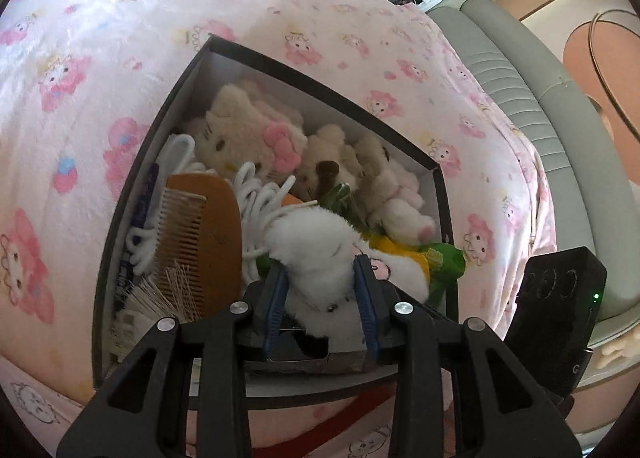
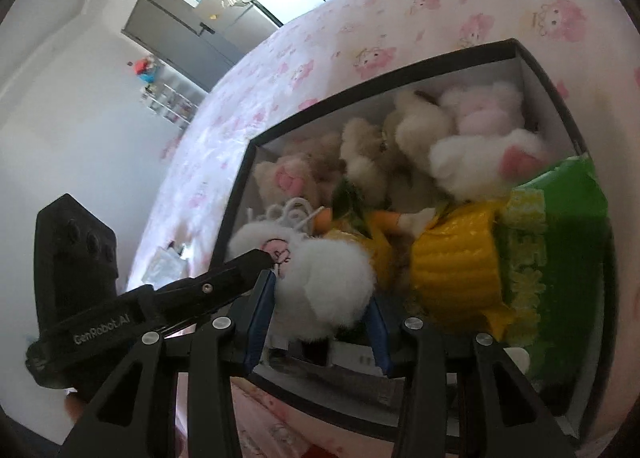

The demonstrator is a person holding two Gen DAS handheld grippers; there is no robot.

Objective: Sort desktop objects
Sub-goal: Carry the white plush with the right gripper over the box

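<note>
A fluffy white plush toy [image 1: 320, 254] with a pink mark hangs low over the near end of a black box [image 1: 320, 70] with a white inside. My left gripper [image 1: 322, 286] is shut on it, blue pads pressing both sides. The right wrist view shows the same white plush toy [image 2: 324, 282] between the pads of my right gripper [image 2: 320, 306], which also squeeze it. The left gripper's black finger [image 2: 244, 262] reaches in from the left to the toy. The black box [image 2: 380, 78] holds several other plush toys.
The box holds a cat plush with a pink bow [image 1: 240, 138], small bears [image 1: 324, 170], a wooden comb [image 1: 200, 238], white coils [image 1: 260, 194], a bristle brush [image 1: 160, 294] and a yellow-green packet [image 2: 460, 266]. It lies on a pink patterned sheet [image 1: 100, 58]. A grey padded edge [image 1: 520, 98] runs on the right.
</note>
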